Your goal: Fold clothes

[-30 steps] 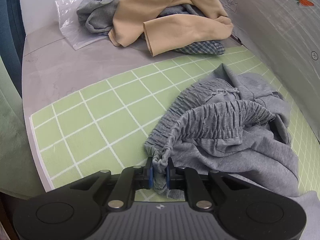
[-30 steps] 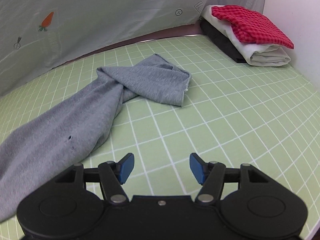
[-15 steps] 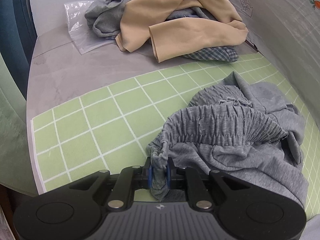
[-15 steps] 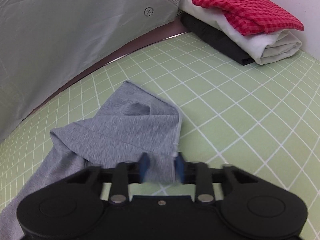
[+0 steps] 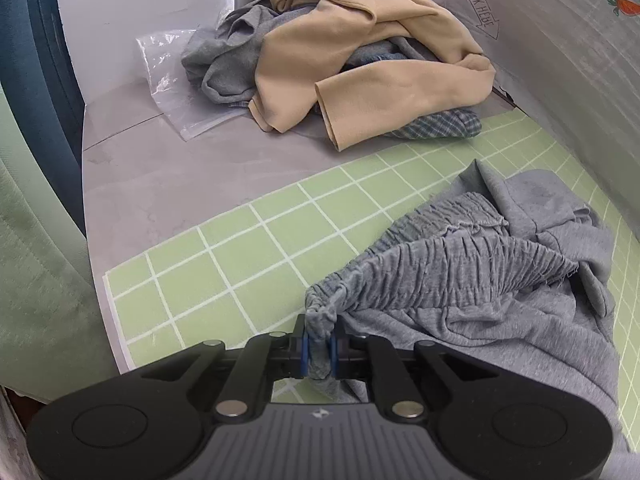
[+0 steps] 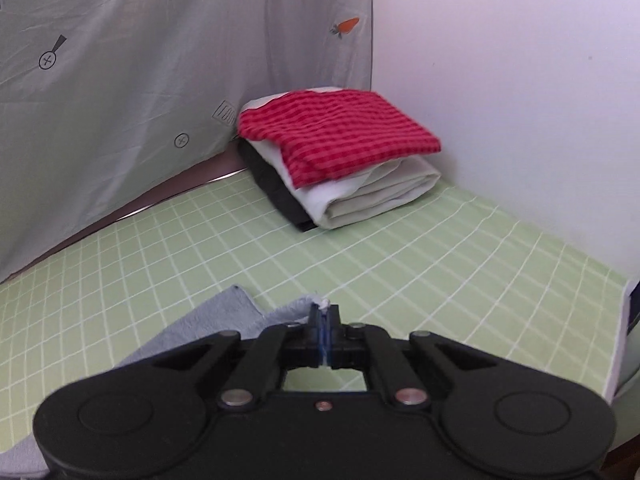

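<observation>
Grey sweatpants (image 5: 500,280) lie bunched on the green grid mat (image 5: 256,248). My left gripper (image 5: 319,350) is shut on a corner of their gathered elastic waistband. In the right wrist view my right gripper (image 6: 323,330) is shut on the hem of a grey pant leg (image 6: 208,332), which trails off to the lower left over the mat (image 6: 400,264). Most of the leg is hidden behind the gripper body.
A heap of unfolded clothes, tan (image 5: 360,52), grey and blue plaid, lies on the grey table at the back left, beside a clear plastic bag (image 5: 168,68). A folded stack topped by red checked cloth (image 6: 336,140) sits in the far right corner against the wall. A grey sheet hangs behind.
My right gripper moved forward to the pant leg end and shut on its hem, then swung right toward the folded stack. My left gripper kept its hold and shifted slightly.
</observation>
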`<state>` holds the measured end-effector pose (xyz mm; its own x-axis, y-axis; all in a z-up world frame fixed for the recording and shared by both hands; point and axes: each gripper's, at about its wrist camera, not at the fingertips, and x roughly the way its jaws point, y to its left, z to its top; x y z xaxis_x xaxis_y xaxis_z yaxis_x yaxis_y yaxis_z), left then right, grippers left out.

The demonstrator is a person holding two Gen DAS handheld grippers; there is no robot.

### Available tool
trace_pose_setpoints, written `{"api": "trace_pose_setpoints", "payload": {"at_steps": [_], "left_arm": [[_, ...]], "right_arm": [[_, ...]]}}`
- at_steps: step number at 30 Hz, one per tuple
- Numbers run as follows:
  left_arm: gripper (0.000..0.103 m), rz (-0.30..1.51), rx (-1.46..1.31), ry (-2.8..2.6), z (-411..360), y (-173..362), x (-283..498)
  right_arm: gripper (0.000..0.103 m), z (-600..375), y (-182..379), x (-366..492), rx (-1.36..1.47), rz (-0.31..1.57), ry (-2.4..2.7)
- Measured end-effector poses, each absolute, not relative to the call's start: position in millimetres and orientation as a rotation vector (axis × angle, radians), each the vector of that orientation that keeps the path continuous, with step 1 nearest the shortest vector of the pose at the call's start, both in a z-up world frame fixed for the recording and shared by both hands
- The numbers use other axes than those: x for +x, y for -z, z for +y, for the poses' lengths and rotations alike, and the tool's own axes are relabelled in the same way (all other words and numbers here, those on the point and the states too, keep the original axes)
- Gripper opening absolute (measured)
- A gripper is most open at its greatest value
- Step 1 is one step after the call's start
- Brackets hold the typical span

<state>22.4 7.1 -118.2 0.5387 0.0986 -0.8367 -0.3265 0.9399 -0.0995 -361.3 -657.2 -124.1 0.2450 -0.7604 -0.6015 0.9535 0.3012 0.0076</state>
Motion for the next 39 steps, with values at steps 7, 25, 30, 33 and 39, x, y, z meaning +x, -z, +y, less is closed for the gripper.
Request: {"api": "trace_pose_setpoints", "payload": {"at_steps": [7, 25, 30, 33, 39], "left_arm": [[0.011, 0.93, -0.242, -0.247, -7, 111, 56], [0.037, 0.997, -0.378, -0.244, -19, 139, 57], [0.035, 0.996, -0.394, -0.25, -24, 143, 60], [0.016, 0.992, -0.406, -0.248, -25, 142, 65], [0.009, 0.904, -0.374, -0.246, -29, 107, 77]], "right_arm": [[0.001, -707, 88, -317, 0.318, 0.491, 1.183], [0.048, -737, 181, -264, 0.665, 0.65, 1.089], [0.05, -723, 201, -262, 0.738, 0.665, 1.056], [0.041, -719, 205, -245, 0.685, 0.719, 1.027], [0.001, -718, 183, -242, 0.571, 0.691, 1.065]]}}
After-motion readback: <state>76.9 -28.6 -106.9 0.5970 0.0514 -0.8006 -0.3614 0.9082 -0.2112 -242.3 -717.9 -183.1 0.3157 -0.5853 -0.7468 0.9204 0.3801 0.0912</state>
